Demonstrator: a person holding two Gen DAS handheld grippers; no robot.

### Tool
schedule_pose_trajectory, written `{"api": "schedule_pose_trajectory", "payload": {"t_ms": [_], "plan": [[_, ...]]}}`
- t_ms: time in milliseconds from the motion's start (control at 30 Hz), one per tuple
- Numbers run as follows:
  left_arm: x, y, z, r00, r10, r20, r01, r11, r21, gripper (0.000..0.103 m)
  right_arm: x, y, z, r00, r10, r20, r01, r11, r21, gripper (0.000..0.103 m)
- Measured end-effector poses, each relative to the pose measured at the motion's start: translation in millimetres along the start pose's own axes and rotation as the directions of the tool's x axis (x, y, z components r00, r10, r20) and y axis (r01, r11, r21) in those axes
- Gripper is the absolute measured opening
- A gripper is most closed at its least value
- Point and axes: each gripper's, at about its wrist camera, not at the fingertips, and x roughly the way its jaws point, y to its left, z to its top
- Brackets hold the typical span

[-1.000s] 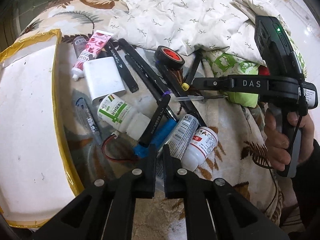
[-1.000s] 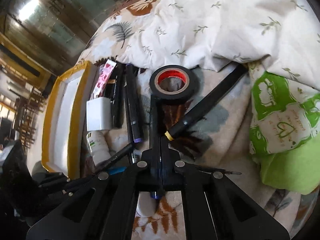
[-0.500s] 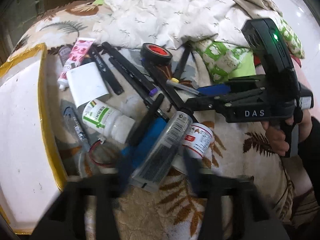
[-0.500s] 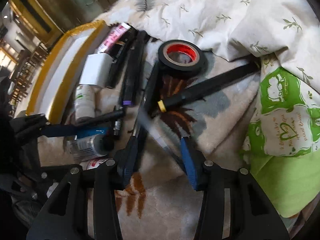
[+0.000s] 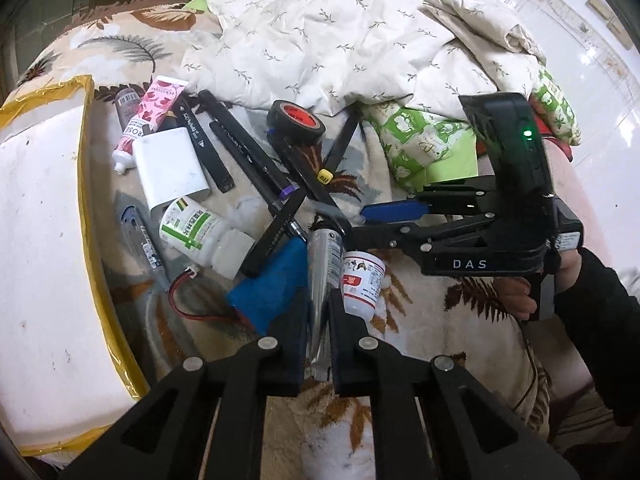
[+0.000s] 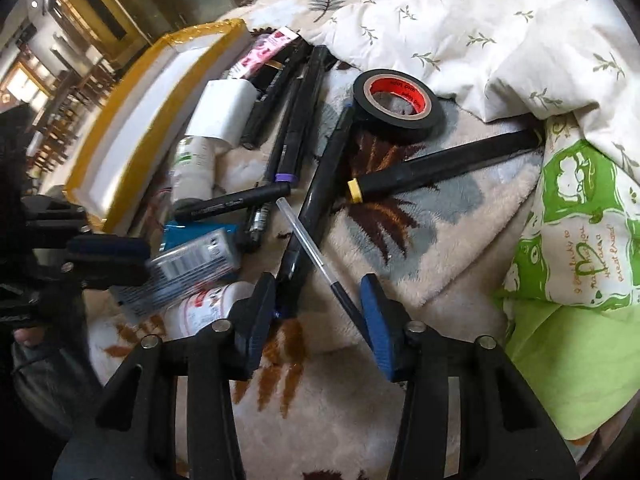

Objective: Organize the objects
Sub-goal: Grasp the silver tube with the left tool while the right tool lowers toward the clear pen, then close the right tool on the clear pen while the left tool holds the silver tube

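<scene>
Clear ballpoint pen (image 6: 316,252) lies on patterned blanket (image 6: 440,248) amid clutter, long axis diagonal: clear barrel up-left, dark tip end down-right. Tip end sits between fingers of right gripper (image 6: 320,316), close to the right pad; contact w/ pad can't be told. Pen crosses a black marker (image 6: 316,196) whose near end is also in the gap, by the left pad. R gripper is the nearer one; jaws abt half open and closing, pen not yet pinched.

Left gripper (image 5: 318,336) nearly closed, closing on flattened end of silver tube (image 5: 324,264); pads look pressed on it. Blue battery pack (image 5: 272,284) just left of tube, small white bottle (image 5: 362,282) just right. White tray w/ yellow edge (image 5: 86,208) lies further left, prob drop-off spot.
</scene>
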Motion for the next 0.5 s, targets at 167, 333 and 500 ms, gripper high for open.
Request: {"api": "schedule_pose_trajectory", "payload": {"t_ms": [167,333,500], "plan": [[-2,-3,0,0.999,-0.034,-0.001,0.034,0.999,-0.006,0.007,-6,15,7,1.0,-0.021,0.01,0.021,0.998,-0.06,0.005],[-5,-1,-2,0.998,-0.064,-0.009,0.064,0.998,-0.021,0.007,-18,9,5,0.998,0.005,0.058,-0.004,1.0,-0.022,0.005],[-10,-2,-5,0.996,-0.09,0.0,0.09,0.995,-0.029,0.007,-26,1,9,0.992,0.056,0.109,-0.064,0.995,0.073,0.005]]}}
